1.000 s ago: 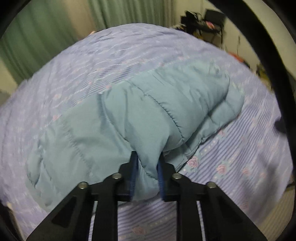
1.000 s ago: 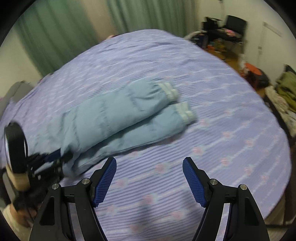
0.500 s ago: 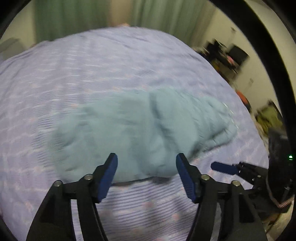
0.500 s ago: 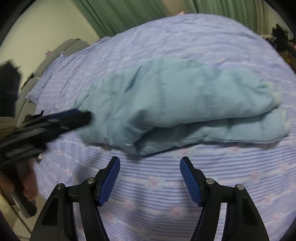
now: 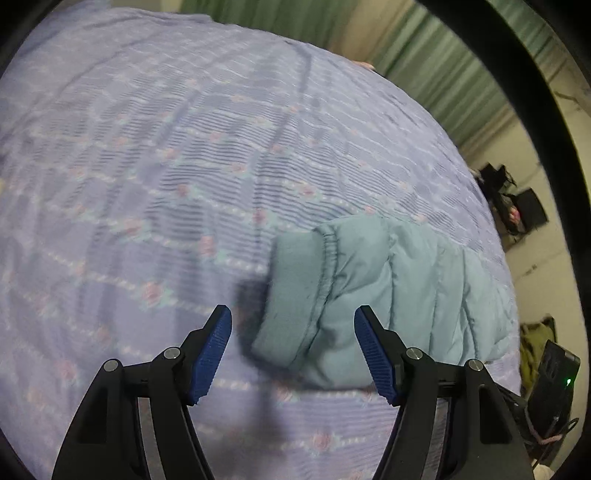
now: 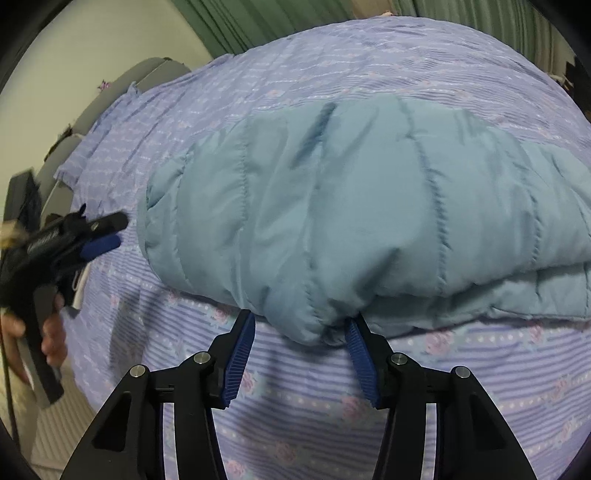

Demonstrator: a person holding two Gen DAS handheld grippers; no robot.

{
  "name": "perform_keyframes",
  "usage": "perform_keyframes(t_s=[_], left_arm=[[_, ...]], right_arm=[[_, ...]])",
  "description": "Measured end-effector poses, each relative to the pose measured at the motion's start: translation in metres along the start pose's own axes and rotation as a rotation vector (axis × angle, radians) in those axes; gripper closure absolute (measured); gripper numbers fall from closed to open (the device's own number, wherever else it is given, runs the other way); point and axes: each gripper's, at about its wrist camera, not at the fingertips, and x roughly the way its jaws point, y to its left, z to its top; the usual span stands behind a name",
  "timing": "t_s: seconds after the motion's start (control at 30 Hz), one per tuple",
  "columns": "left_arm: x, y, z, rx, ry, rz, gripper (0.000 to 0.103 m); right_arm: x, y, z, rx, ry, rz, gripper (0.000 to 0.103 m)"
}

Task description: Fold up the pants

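Pale-blue quilted pants (image 6: 369,221) filled my right view's centre on the lilac bedspread (image 6: 461,369), their near edge between my spread right gripper (image 6: 301,354); my left gripper (image 5: 291,354) gaped empty.

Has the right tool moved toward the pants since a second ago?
Yes. The right tool has closed in on the pants; its open fingers now flank the near folded edge, where bedspread earlier separated them.

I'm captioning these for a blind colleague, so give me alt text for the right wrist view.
The open right gripper straddles the near folded edge of light blue quilted pants, which lie doubled over on a purple floral bedspread. At far left, the left gripper hovers off the pants' end, held in a hand. Green curtains hang behind the bed.
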Motion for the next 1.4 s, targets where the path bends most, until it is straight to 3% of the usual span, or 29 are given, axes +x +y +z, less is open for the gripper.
perform_keyframes(t_s=[0.13,0.2,0.27,0.33,0.4,0.57,0.67,0.8,0.9,1.03,1.1,1.2,1.23,1.27,1.4], left_arm=[[0.036,0.004,0.007,-0.026,0.061,-0.041,0.038],[0.047,0.006,0.007,-0.053,0.088,-0.064,0.049],[0.048,0.003,0.009,-0.036,0.084,-0.016,0.071],[0.034,-0.006,0.013,0.004,0.047,0.000,0.085],[0.018,-0.013,0.022,0.025,0.021,-0.009,0.088],[0.021,-0.015,0.026,0.106,0.033,0.039,0.088],[0.031,-0.013,0.026,0.104,0.042,0.070,0.088],[0.041,-0.022,0.027,0.139,0.036,0.133,0.088],[0.039,-0.018,0.027,0.171,0.043,0.174,0.088],[0.047,-0.022,0.030,0.201,0.070,0.231,0.086],[0.050,-0.027,0.033,0.215,0.072,0.258,0.080],[0.037,-0.038,0.034,0.245,0.046,0.322,0.062],[0.024,-0.044,0.034,0.256,0.017,0.320,0.056],[0.013,-0.047,0.031,0.261,-0.005,0.318,0.050],[-0.033,-0.084,0.016,0.333,-0.100,0.280,0.046]], right_arm=[[-0.003,0.001,0.003,0.009,-0.012,-0.005,0.054],[-0.004,-0.001,0.003,0.015,-0.012,-0.014,0.056],[-0.005,-0.004,0.002,0.017,-0.010,-0.025,0.058],[-0.006,-0.005,0.003,0.015,-0.010,-0.029,0.062],[-0.007,-0.003,0.005,0.006,-0.016,-0.027,0.063],[0.004,0.000,0.011,-0.004,-0.012,-0.021,0.063],[0.008,-0.005,0.013,0.044,-0.011,0.004,0.082],[-0.021,0.032,0.003,-0.049,-0.079,0.004,0.087],[-0.009,0.045,-0.009,-0.066,-0.029,-0.013,0.088],[0.021,0.037,-0.017,0.002,0.051,-0.005,0.087],[0.022,0.035,-0.019,0.006,0.057,0.007,0.087],[0.008,0.033,-0.023,0.021,0.061,0.016,0.076],[0.003,0.032,-0.023,0.027,0.062,0.015,0.063],[-0.009,0.031,-0.025,0.035,0.050,0.012,0.059],[-0.067,0.015,-0.029,0.056,-0.093,-0.050,0.057]])
